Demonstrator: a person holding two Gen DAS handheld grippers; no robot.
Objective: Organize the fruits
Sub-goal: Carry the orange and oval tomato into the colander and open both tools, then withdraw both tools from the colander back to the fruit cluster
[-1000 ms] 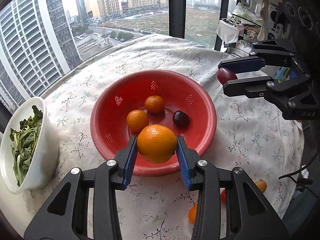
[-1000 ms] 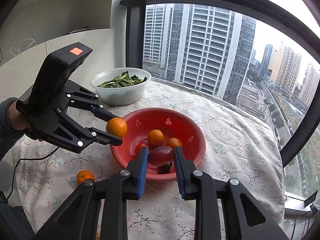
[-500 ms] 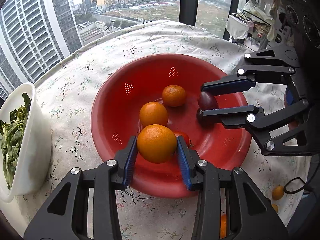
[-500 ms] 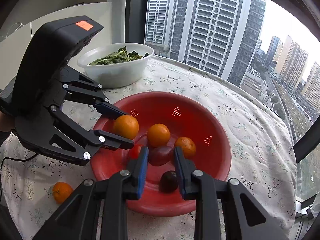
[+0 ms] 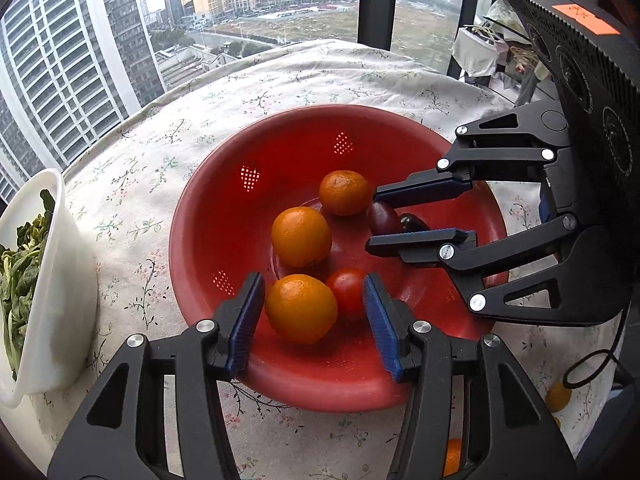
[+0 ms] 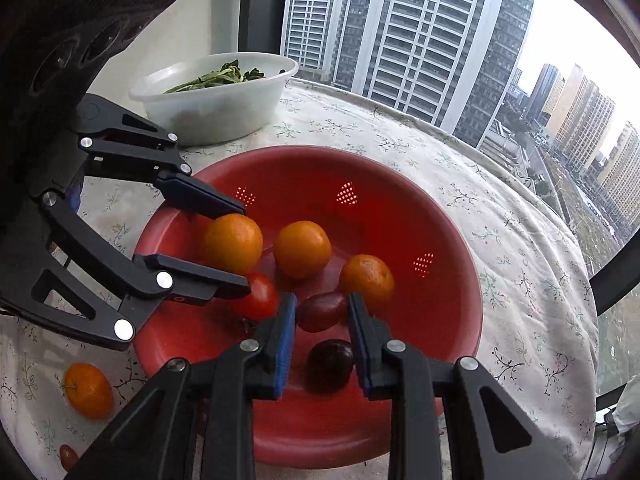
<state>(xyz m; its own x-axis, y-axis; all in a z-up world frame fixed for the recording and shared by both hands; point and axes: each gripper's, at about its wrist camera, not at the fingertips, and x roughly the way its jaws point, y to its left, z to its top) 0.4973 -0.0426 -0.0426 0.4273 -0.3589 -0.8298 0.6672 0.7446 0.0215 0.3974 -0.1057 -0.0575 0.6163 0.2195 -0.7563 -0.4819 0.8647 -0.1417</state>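
We see white bowl (image 5: 60,280) of greens cut off at left | left gripper (image 5: 314,312) jaws opening, orange (image 5: 301,308) loose between them in red colander (image 5: 280,152) | right gripper (image 6: 322,320) clamped on red plum (image 6: 320,312) | dark plum (image 6: 330,364) partly hidden

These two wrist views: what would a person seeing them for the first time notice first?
The red colander in the middle of the flowered tablecloth draws the eye, with three oranges, a red tomato and dark plums inside. Both tools reach into it: the left tool is opening around an orange, and the right tool is shut on a reddish plum. A white bowl of greens stands beside the colander, towers behind the window.
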